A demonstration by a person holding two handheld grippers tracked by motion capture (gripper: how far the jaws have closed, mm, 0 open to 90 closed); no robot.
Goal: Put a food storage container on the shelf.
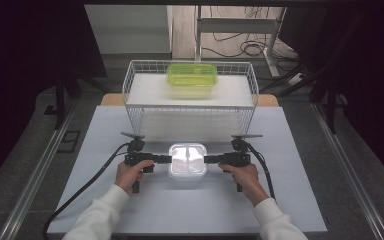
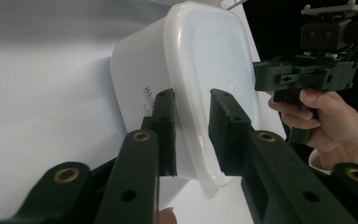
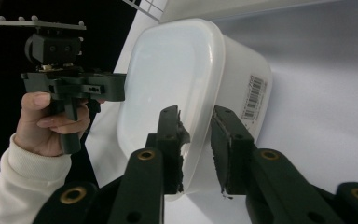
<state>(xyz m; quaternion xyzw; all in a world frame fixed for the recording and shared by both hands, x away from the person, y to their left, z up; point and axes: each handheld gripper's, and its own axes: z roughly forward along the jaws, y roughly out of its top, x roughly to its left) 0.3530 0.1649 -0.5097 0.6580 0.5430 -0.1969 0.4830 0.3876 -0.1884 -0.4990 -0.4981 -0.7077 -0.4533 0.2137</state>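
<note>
A white plastic container [image 1: 187, 161] with a white lid rests on the pale table [image 1: 130, 210], near its middle. My left gripper [image 1: 168, 159] comes in from the left, its jaws pinching the container's left rim. My right gripper [image 1: 207, 160] holds the right rim the same way. In the left gripper view my left gripper [image 2: 191, 116] has one jaw under the lid's lip and one on the lid of the container [image 2: 205, 60]. In the right gripper view my right gripper [image 3: 195, 135] straddles the rim of the container [image 3: 168, 70], which has a barcode on its side.
A white wire basket [image 1: 135, 107] stands behind the container at the table's far side. On its upper shelf sits a clear container with a green lid [image 1: 192, 75]. Black cables trail from both grippers toward the near edge. Desk legs and floor cables lie beyond.
</note>
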